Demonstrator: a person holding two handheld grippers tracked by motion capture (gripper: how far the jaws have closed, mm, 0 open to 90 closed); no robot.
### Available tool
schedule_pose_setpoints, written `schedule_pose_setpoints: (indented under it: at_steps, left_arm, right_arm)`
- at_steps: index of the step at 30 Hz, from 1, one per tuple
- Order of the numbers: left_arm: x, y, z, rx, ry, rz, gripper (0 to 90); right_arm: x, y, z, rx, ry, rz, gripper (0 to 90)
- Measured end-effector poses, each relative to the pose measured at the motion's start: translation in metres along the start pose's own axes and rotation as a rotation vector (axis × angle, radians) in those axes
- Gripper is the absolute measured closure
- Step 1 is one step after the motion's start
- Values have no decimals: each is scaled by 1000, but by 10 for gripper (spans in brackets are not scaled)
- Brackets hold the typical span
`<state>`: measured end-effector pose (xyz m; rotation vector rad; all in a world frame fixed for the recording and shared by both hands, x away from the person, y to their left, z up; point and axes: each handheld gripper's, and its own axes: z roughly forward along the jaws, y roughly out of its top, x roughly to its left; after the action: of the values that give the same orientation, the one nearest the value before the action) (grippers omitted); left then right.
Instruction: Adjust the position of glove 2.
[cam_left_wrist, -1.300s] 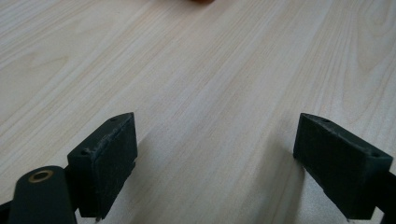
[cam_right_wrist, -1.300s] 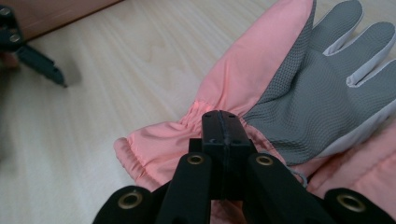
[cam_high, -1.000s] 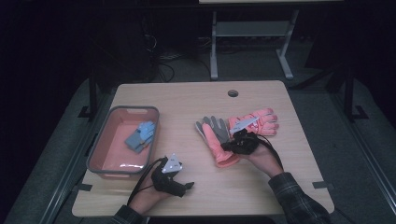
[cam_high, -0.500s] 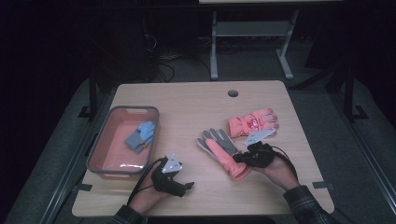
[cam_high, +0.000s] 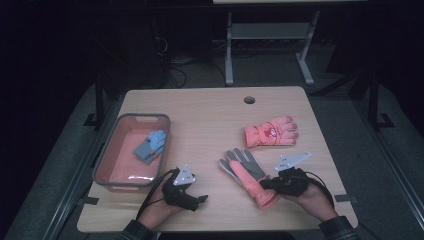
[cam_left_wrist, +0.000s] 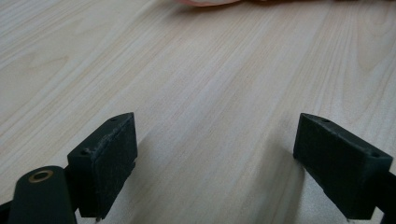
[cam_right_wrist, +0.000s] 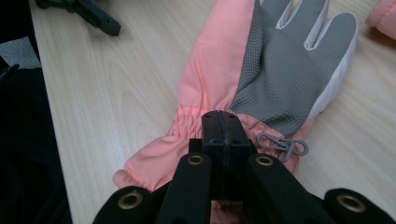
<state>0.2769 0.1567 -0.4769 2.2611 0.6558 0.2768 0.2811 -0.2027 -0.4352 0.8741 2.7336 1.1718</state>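
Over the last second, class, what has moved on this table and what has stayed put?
The right gripper, shut on the cuff of the palm-up glove, dragged it off the other pink glove toward the table's near edge. The two gloves now lie apart. The left gripper stayed open on the table; the tray and blue glove did not move.

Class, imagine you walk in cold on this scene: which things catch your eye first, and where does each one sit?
The pink-and-grey glove lies palm up at the table's near middle, its cuff pinched in the shut right gripper. Its mate, the pink glove, lies apart behind it. At the left, a red bin holds a small blue glove, and the left gripper rests open nearby.
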Motion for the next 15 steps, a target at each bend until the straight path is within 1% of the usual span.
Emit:
schedule_pose_setpoints:
  at_steps: [3, 6, 7, 9, 12, 15]
  left_arm:
    - [0, 0, 0, 1, 0, 1, 127]
    - [0, 0, 0, 1, 0, 0, 128]
    - [0, 0, 0, 2, 0, 0, 127]
    - [0, 0, 0, 1, 0, 0, 127]
    - [0, 0, 0, 1, 0, 0, 127]
    - [0, 0, 0, 2, 0, 0, 127]
  right_arm:
    - [2, -7, -6, -2, -4, 1, 900]
    - [4, -12, -10, -1, -1, 14, 900]
    - [4, -13, -11, -4, -3, 7, 900]
    - [4, -14, -13, -5, -4, 11, 900]
    - [4, -14, -15, -17, 2, 14, 900]
    - [4, -11, -16, -29, -5, 14, 900]
